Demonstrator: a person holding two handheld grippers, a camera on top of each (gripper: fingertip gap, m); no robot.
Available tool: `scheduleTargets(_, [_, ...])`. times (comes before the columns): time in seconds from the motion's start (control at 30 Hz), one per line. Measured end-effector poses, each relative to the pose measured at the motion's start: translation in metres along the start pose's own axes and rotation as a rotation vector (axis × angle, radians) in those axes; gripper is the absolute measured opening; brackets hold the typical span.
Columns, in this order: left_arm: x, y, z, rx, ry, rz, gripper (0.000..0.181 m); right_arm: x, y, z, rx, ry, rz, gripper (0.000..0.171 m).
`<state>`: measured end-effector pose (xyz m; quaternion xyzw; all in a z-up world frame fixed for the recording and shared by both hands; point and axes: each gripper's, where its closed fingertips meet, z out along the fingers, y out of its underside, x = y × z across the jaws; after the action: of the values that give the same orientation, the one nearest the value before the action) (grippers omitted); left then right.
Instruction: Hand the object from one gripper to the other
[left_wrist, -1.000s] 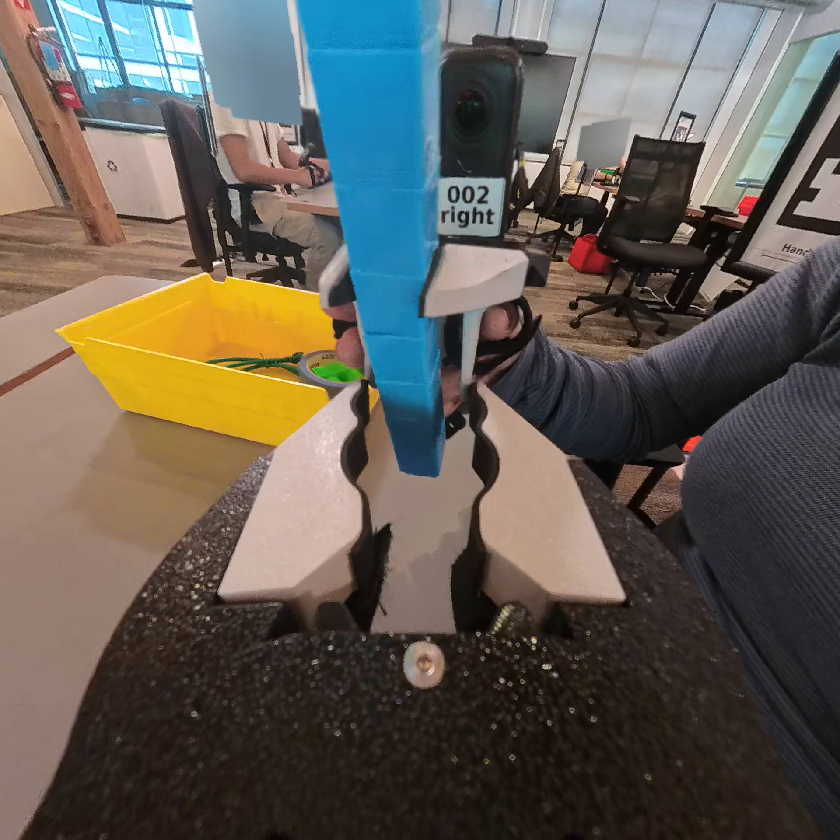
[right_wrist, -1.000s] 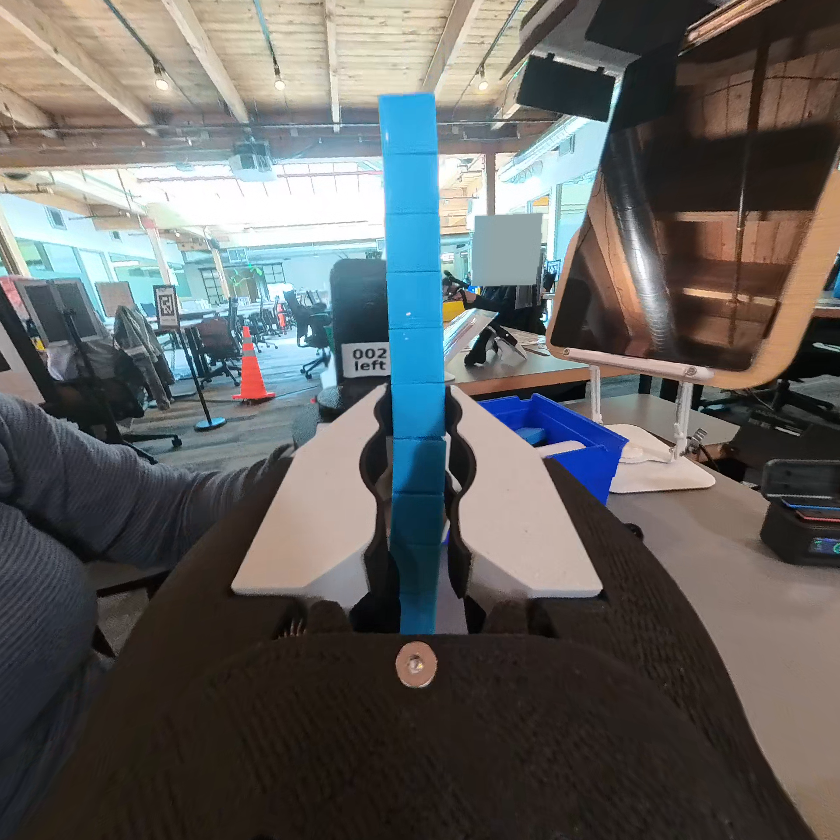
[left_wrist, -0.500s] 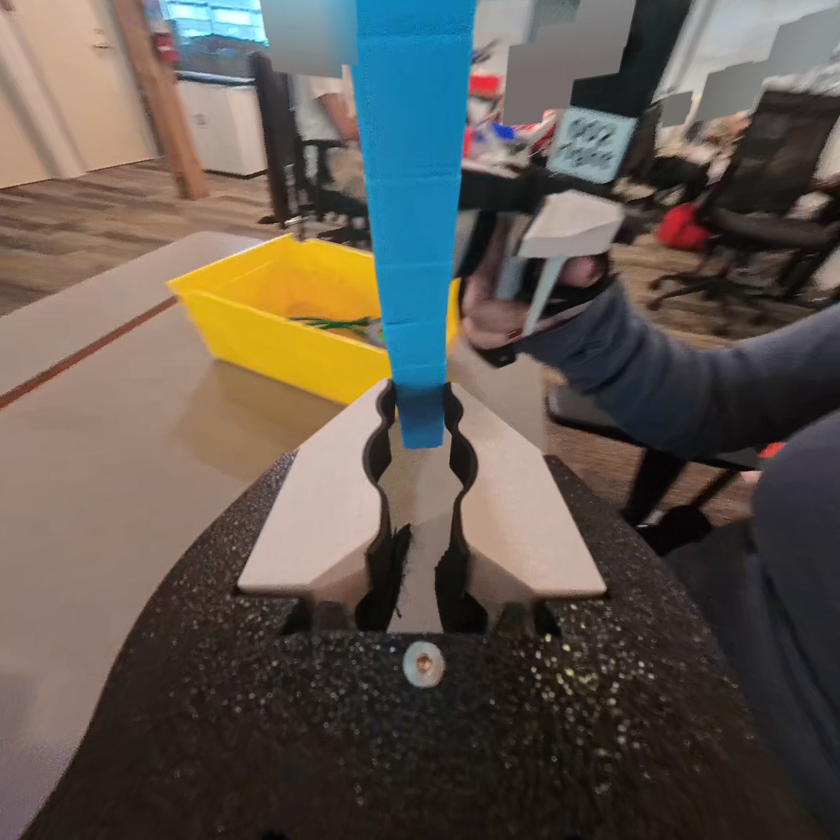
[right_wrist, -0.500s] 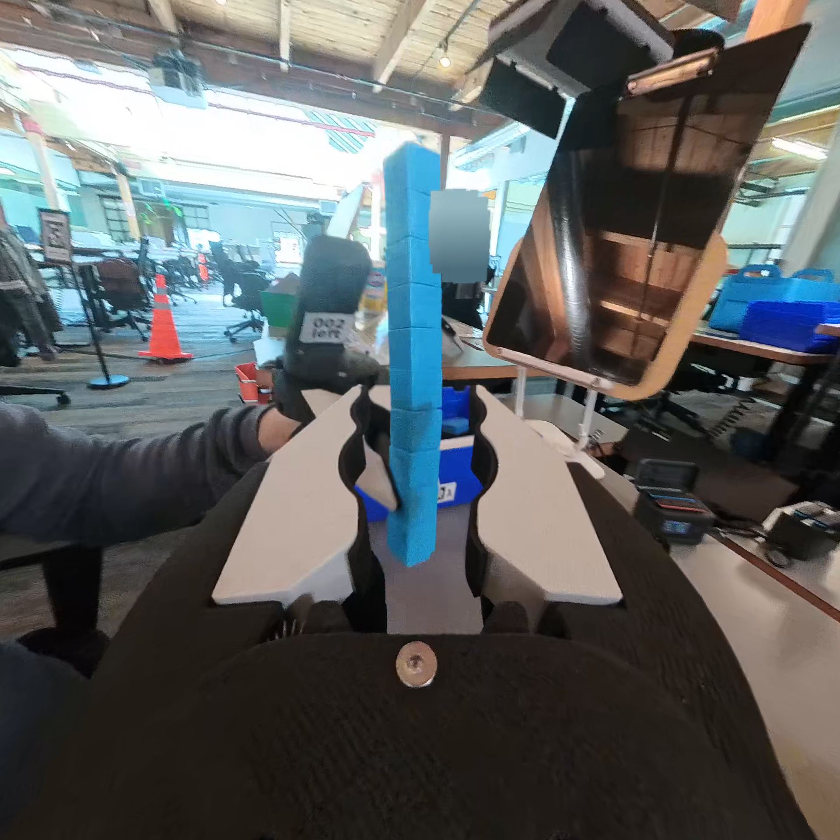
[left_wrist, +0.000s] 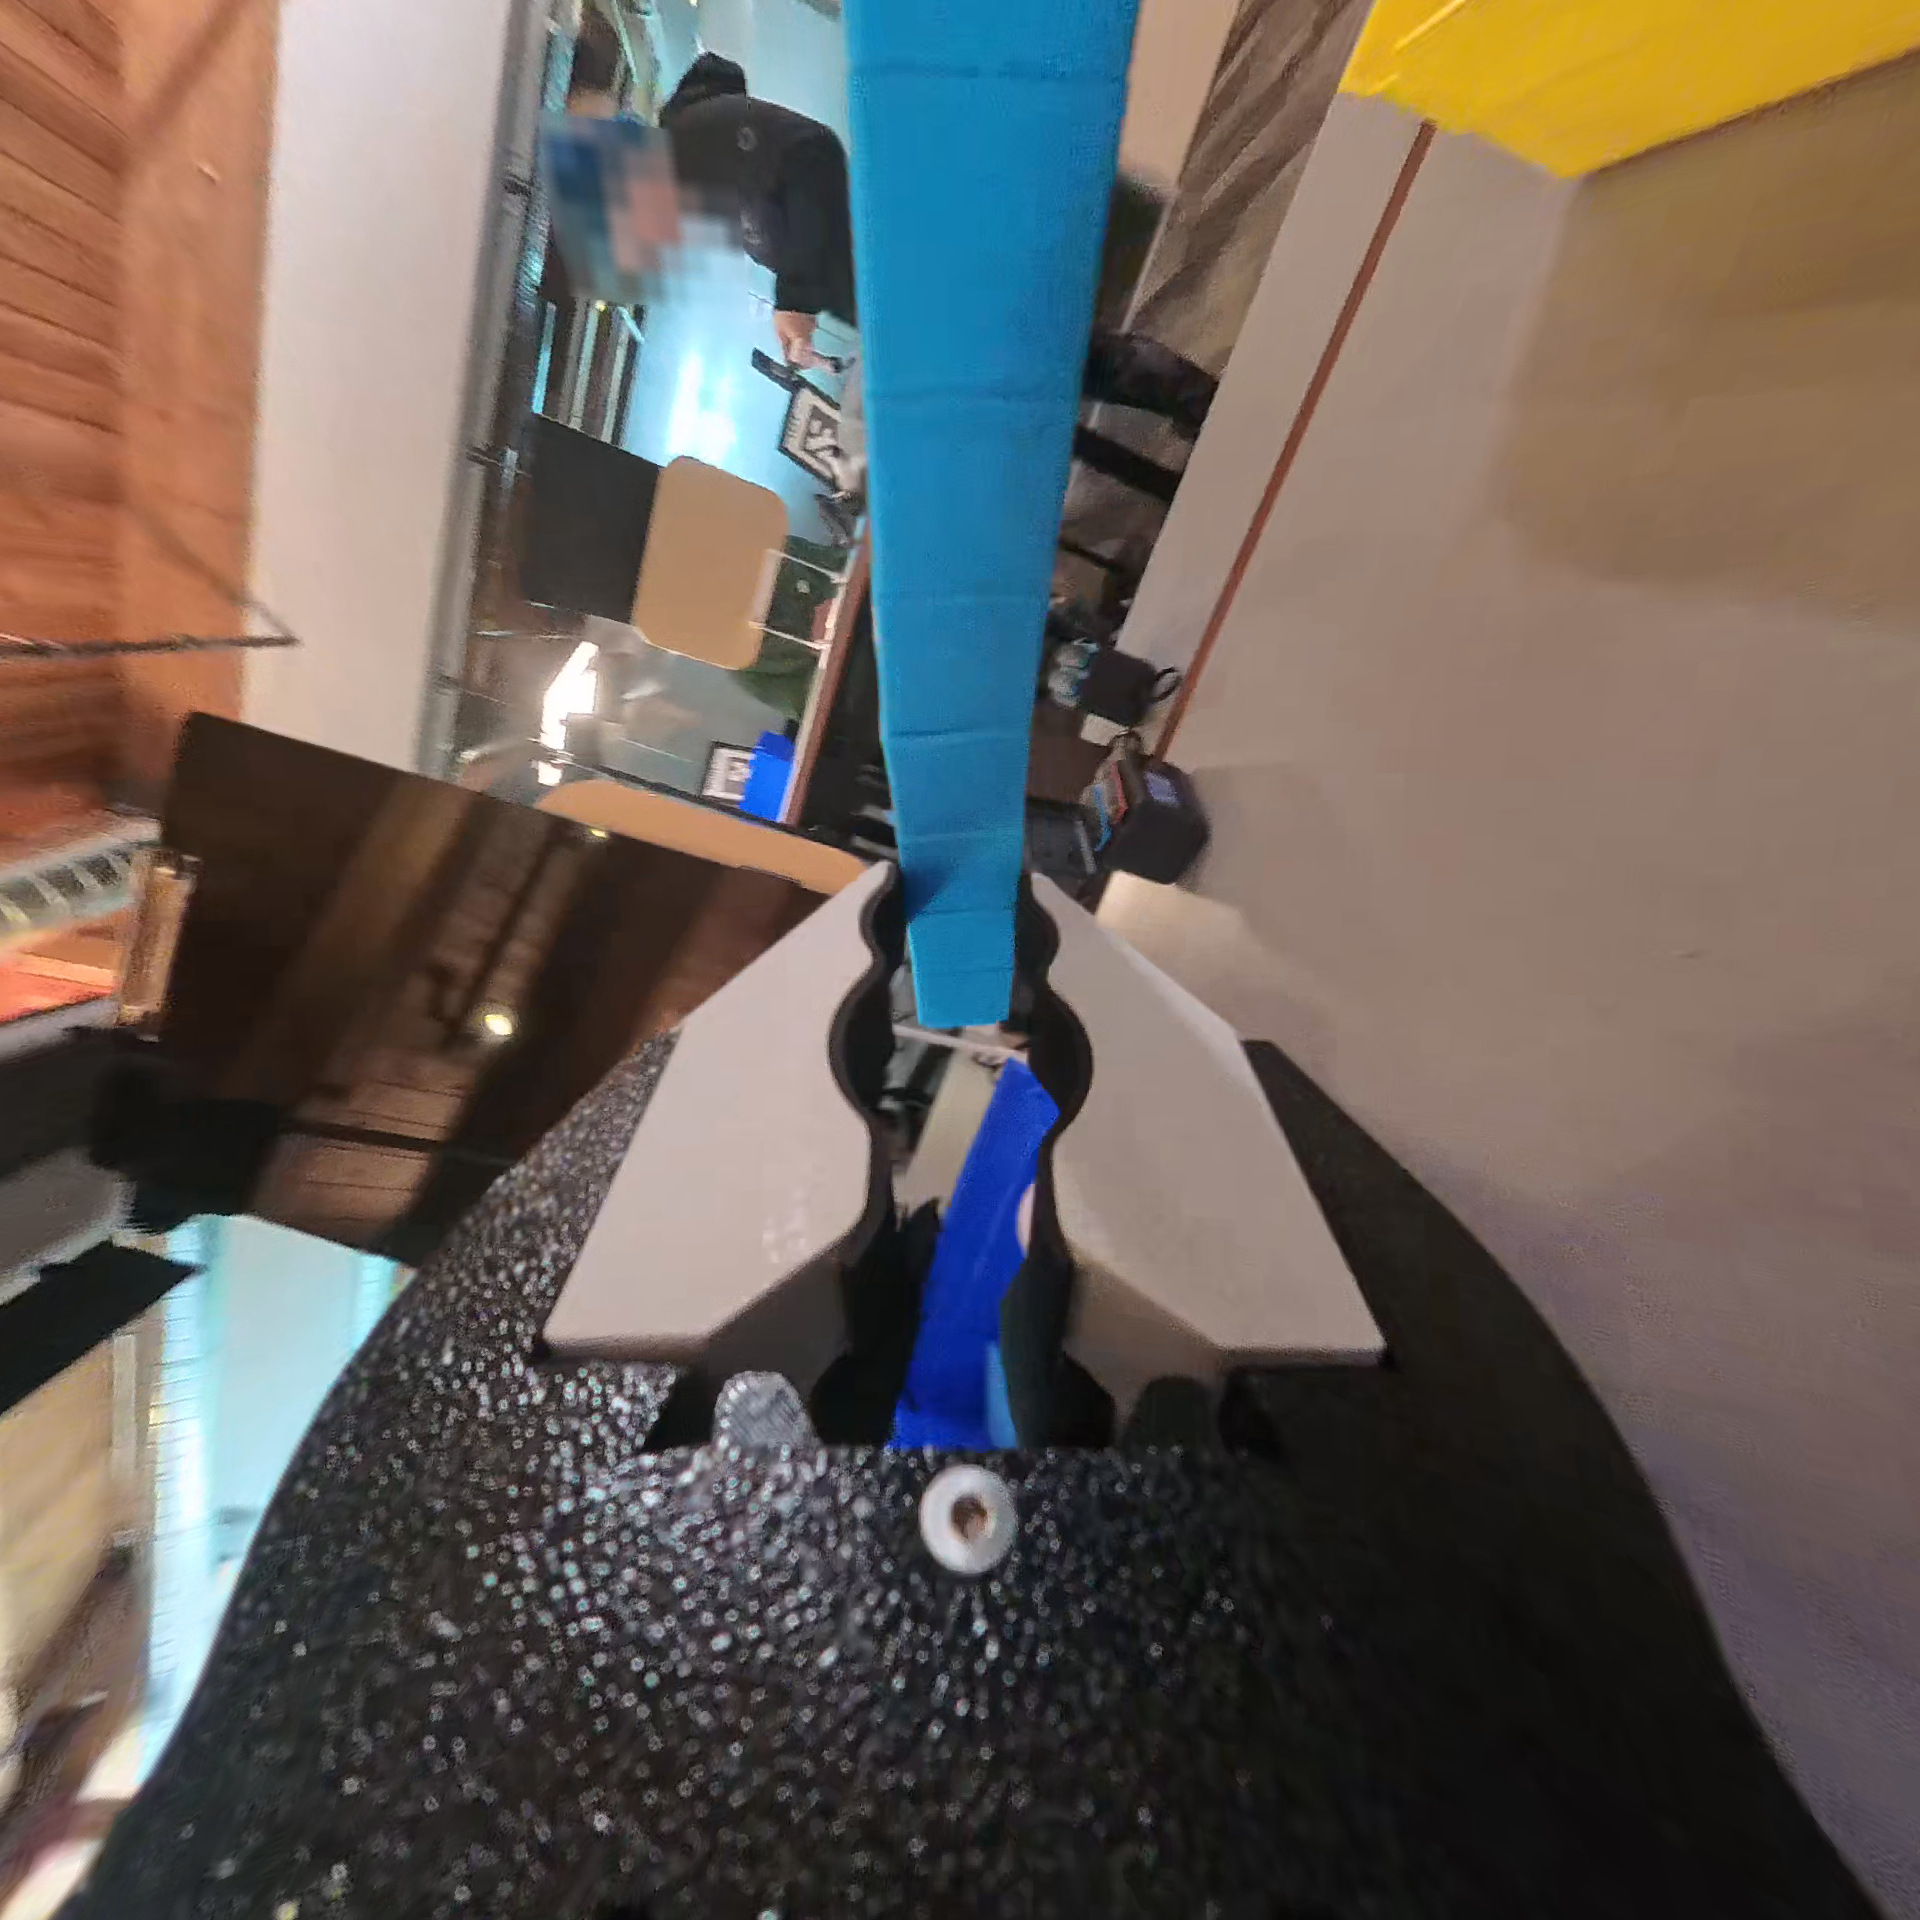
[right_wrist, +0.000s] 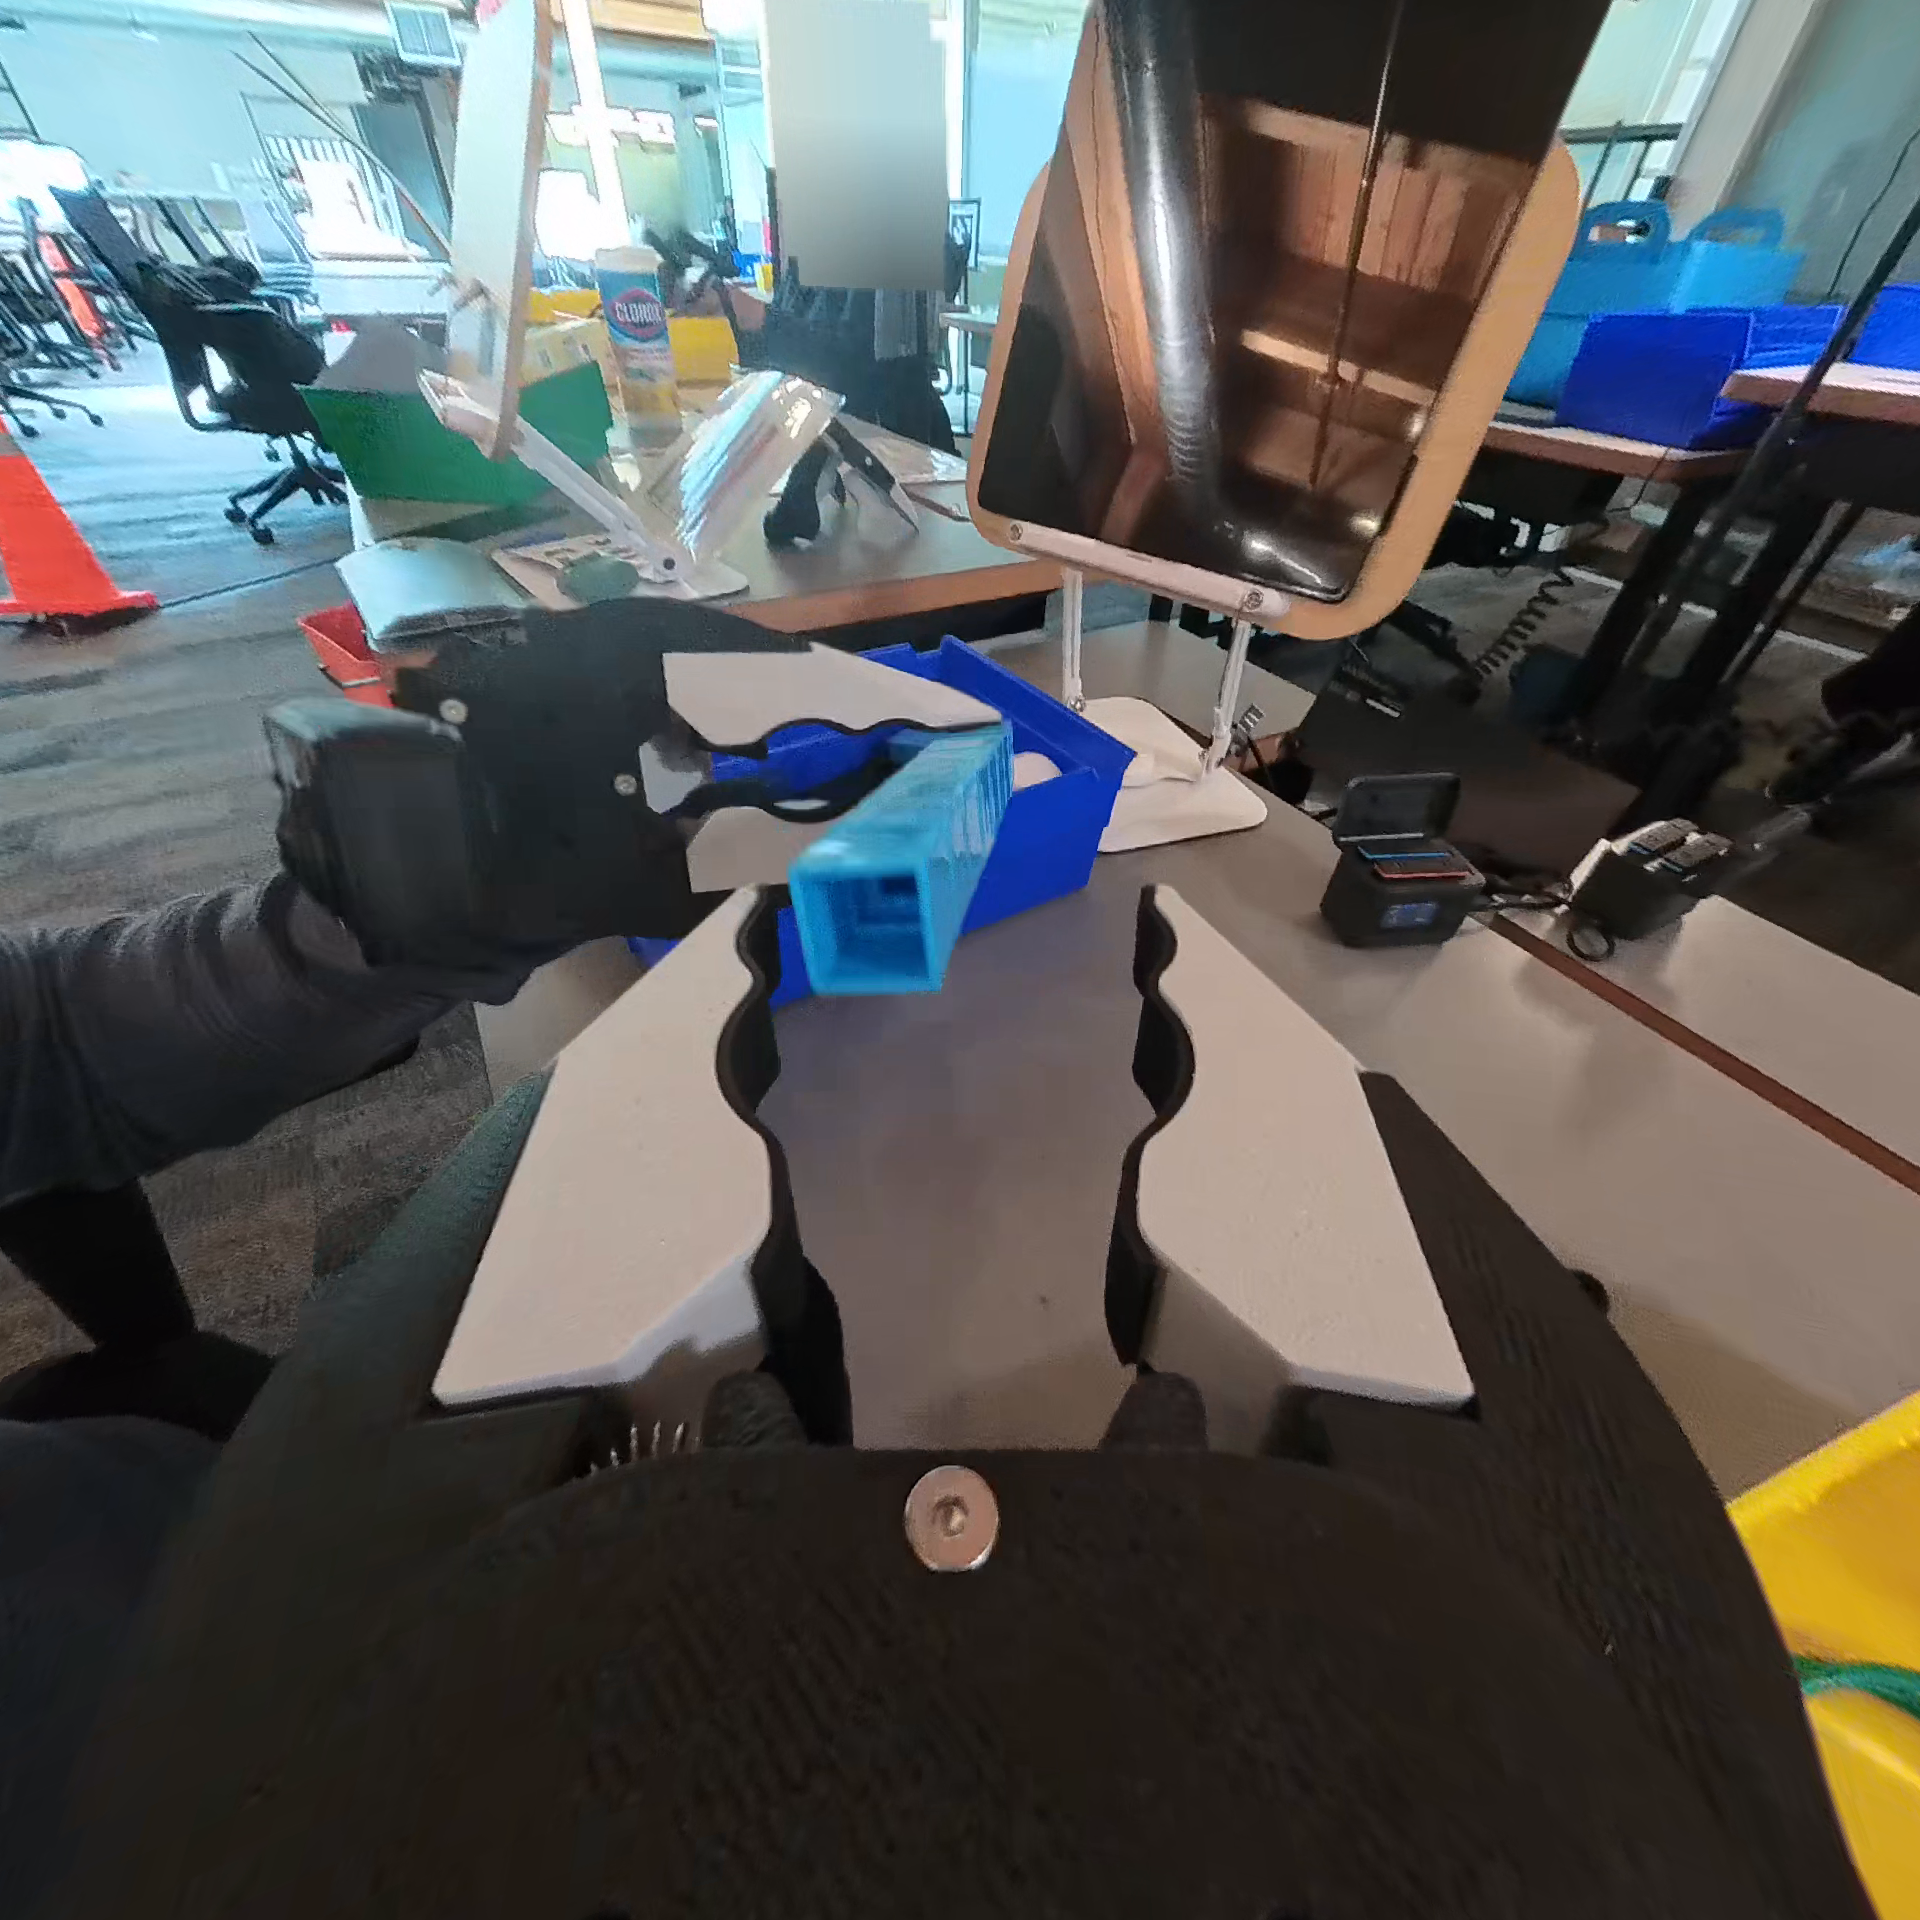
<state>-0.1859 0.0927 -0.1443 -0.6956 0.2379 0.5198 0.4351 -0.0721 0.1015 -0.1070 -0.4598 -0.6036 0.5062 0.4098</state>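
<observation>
The left gripper (left_wrist: 961, 935) is clamped on one end of the blue block bar (left_wrist: 966, 468), its wavy black pads pinching the last segment while the rest of the bar runs out ahead of the fingers. From the right wrist view that same gripper (right_wrist: 914, 769) sits at the left, rolled onto its side, with the bar (right_wrist: 904, 852) lying roughly level and its hollow square end pointing back toward the right gripper. A second ago the bar stood upright inside the right gripper's closed fingers; half a second ago those fingers had spread and the left one had hold of it. Now the right gripper (right_wrist: 951, 935) is spread wide and holds nothing, the bar's free end hovering just past its left fingertip, apart from both pads.

So the handover itself looks done: the object has changed grippers and the left one has tipped it over from vertical to horizontal.

Farther out, a blue bin (right_wrist: 1049, 810) sits on the grey table (right_wrist: 1558, 1091) right behind the bar, with a tablet on a white stand (right_wrist: 1247, 312) beyond it to the right. A yellow bin (right_wrist: 1849, 1662) edges in at the near right corner. My judgement is that what remains, if anything, is carrying the bar off or setting it down, perhaps in that blue bin.
</observation>
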Motion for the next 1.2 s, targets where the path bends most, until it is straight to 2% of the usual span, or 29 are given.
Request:
scheduleTargets(0.1, [-0.003, 0.000, -0.001, -0.016, -0.061, 0.091, 0.019, -0.001, 0.003, -0.001, -0.030, 0.011, -0.006, 0.053])
scheduleTargets(0.2, [-0.002, -0.003, -0.001, -0.006, -0.067, 0.101, 0.018, 0.004, 0.010, -0.001, -0.078, 0.053, -0.048, 0.043])
scheduleTargets(0.27, [-0.003, -0.005, -0.002, 0.004, -0.076, 0.105, 0.019, 0.005, 0.010, -0.002, -0.083, 0.075, -0.084, 0.020])
scheduleTargets(0.4, [-0.002, -0.009, -0.004, 0.069, -0.053, 0.073, 0.020, 0.003, 0.008, -0.006, -0.080, 0.075, -0.167, 0.020])
scheduleTargets(0.57, [0.005, -0.015, -0.004, 0.131, 0.067, -0.054, 0.059, 0.003, 0.000, -0.009, -0.055, 0.125, -0.352, 0.020])
scheduleTargets(0.7, [0.019, -0.025, -0.008, 0.218, 0.252, -0.211, 0.081, 0.003, -0.001, -0.011, -0.063, 0.180, -0.537, 0.020])
scheduleTargets(0.83, [0.029, -0.054, -0.033, 0.429, 0.471, -0.357, 0.087, -0.018, 0.002, -0.010, -0.046, 0.127, -0.796, 0.020])
scheduleTargets(0.93, [0.035, -0.066, -0.049, 0.514, 0.520, -0.299, 0.079, -0.042, 0.009, -0.010, -0.034, 0.063, -1.027, 0.020])
scheduleTargets(1.0, [0.040, -0.071, -0.054, 0.535, 0.509, -0.231, 0.063, -0.049, 0.014, -0.009, -0.059, 0.034, -1.066, 0.020])
scheduleTargets(1.1, [0.043, -0.075, -0.061, 0.559, 0.471, -0.125, 0.022, -0.051, 0.020, -0.006, -0.082, 0.006, -1.026, 0.020])
scheduleTargets(1.17, [0.044, -0.073, -0.058, 0.537, 0.464, -0.118, 0.020, -0.045, 0.015, -0.003, -0.062, 0.033, -0.926, 0.027])
scheduleTargets(1.2, [0.043, -0.070, -0.054, 0.514, 0.473, -0.152, 0.019, -0.041, 0.010, -0.002, -0.046, 0.053, -0.870, 0.038])
